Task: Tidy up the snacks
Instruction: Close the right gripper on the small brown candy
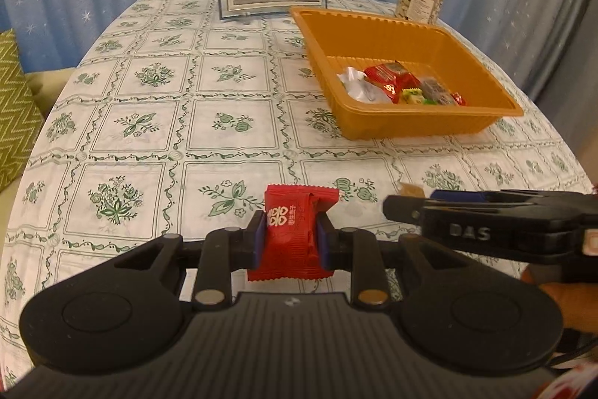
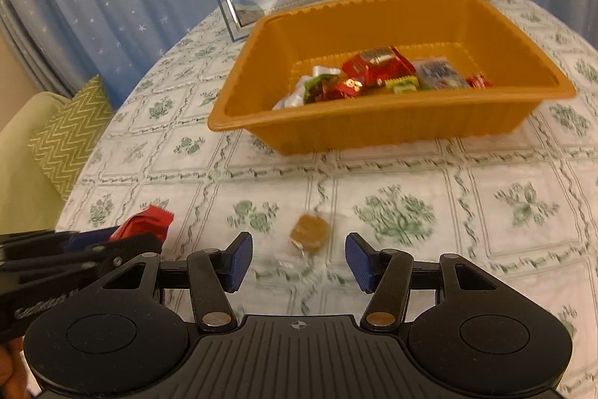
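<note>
One orange tray (image 2: 392,133) on the counter (image 1: 231,107) holds a heap of mixed wrapped snacks (image 2: 377,73). Nearer than the tray, one red packet (image 1: 293,234) is gripped upright by the left claw (image 1: 290,238); one amber candy (image 2: 309,233) lies between the spread fingers of the right claw (image 2: 299,258).

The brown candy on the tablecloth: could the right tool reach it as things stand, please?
Probably yes. The brown candy lies just ahead of the open right tool, between its fingers' lines, with only bare tablecloth between.
</note>
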Tool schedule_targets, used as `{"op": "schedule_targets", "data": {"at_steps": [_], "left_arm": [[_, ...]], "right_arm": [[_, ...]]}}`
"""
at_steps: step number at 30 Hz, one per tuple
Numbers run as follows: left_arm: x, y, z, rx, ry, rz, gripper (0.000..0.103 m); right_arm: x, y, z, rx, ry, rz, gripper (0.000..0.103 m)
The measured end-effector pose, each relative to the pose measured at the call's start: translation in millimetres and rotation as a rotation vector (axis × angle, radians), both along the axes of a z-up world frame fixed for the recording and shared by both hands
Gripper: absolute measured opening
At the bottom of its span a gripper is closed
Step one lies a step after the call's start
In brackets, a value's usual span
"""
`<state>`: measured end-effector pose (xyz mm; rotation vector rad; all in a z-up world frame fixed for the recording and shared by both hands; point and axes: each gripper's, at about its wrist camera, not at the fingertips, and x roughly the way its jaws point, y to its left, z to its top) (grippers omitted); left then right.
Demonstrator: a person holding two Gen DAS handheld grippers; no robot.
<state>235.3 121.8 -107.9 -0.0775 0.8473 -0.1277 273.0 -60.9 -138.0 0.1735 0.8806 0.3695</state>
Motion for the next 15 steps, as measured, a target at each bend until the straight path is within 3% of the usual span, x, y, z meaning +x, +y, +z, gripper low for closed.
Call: {"op": "schedule_targets", "data": {"at_steps": [2, 6, 8, 15], "left_arm": [[0, 2, -1, -0.007, 0.000, 0.008, 0.025], [-2, 2, -1, -0.019, -0.001, 0.017, 0.025], [-3, 1, -1, -0.024, 0.001, 0.021, 0.025], [-13, -10, 4, -0.026, 0.005, 0.019, 0.025]], "right_arm": [[2, 9, -1, -0.041, -0.020, 0.001, 0.056], [2, 18, -2, -0.148, -0.057, 0.000, 0.029], [1, 17, -3, -0.172, -0.067, 0.010, 0.023], [-15, -4, 8, -0.148, -0.056, 0.011, 0.021]]}}
